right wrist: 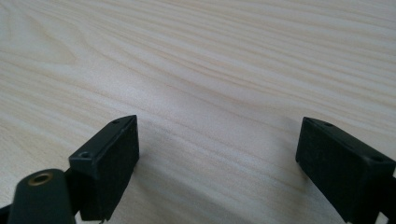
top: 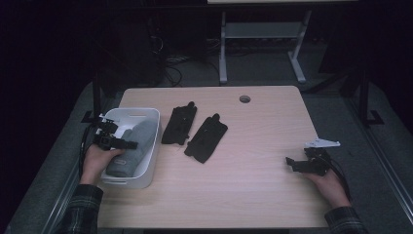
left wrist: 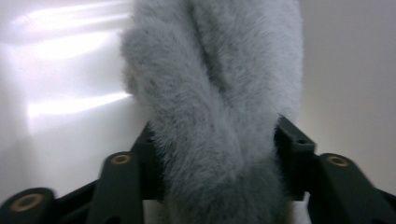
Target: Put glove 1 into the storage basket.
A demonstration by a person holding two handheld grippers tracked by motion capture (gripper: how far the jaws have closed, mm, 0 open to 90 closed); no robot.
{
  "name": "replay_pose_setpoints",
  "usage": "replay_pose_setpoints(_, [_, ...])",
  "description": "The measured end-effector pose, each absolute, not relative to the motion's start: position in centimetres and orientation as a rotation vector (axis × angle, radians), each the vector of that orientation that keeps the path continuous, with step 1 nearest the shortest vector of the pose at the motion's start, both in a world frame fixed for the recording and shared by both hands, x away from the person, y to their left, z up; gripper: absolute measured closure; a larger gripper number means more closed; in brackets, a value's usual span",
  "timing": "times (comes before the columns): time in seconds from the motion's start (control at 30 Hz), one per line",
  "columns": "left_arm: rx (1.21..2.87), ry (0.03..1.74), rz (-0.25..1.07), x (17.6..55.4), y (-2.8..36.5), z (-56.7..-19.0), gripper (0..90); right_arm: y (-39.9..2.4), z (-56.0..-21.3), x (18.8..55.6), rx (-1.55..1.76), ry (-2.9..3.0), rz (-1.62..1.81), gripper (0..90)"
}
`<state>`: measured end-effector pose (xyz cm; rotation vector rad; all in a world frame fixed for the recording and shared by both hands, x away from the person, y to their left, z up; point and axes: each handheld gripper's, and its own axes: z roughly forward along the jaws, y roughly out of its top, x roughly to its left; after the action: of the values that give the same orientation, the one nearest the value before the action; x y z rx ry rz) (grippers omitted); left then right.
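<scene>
Grey fluffy cloth [top: 130,146] lying inside a white tub [top: 148,165] at the left edge of a wooden table [top: 253,165].

The left gripper [top: 127,144] sits in the tub, its jaws either side of the cloth; whether they press it is unclear. Just right of the tub lie two black pouches [top: 179,124] [top: 206,138]. Far right of the tub, the right gripper [top: 291,163] rests with jaws spread, empty.

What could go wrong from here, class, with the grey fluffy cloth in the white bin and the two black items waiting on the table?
1. The grey fluffy cloth sits between the left gripper jaws, so its fibres might snag and lift back out of the white bin.
2. The bin is nearly full, so the two black items may not fit.
</scene>
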<state>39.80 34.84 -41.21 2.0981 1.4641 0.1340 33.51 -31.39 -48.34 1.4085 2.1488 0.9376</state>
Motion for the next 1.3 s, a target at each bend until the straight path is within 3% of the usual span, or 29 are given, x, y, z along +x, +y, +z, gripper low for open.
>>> replay_pose_setpoints(0.17, [2.077,1.457,0.201,39.6,35.2,-40.6,37.4,-31.4,-48.3,33.5,1.409,2.15,0.939,13.1])
replay_pose_setpoints(0.27, [2.058,1.463,0.227,39.5,35.5,-40.1,26.2,-31.4,-48.3,33.5,1.409,2.15,0.94,13.1])
replay_pose_setpoints(0.37, [2.043,1.443,0.262,39.3,35.7,-39.1,20.3,-31.4,-48.3,33.5,1.406,2.15,0.94,13.1])
replay_pose_setpoints(0.5, [2.025,1.417,0.297,38.8,35.6,-37.9,17.3,-31.3,-48.3,33.5,1.414,2.15,0.938,13.0])
replay_pose_setpoints(0.93, [2.012,1.192,0.28,38.2,30.8,-34.8,20.0,-31.3,-48.3,33.5,1.416,2.151,0.94,13.1])
replay_pose_setpoints(1.13, [2.009,1.105,0.265,38.2,28.1,-34.2,27.1,-31.3,-48.3,33.5,1.415,2.151,0.94,13.1])
replay_pose_setpoints(1.23, [1.997,1.069,0.277,38.2,26.4,-34.0,33.4,-31.3,-48.3,33.5,1.415,2.151,0.941,13.1])
replay_pose_setpoints(1.3, [1.995,1.042,0.282,38.2,25.3,-33.9,42.9,-31.3,-48.3,33.5,1.415,2.152,0.942,13.1])
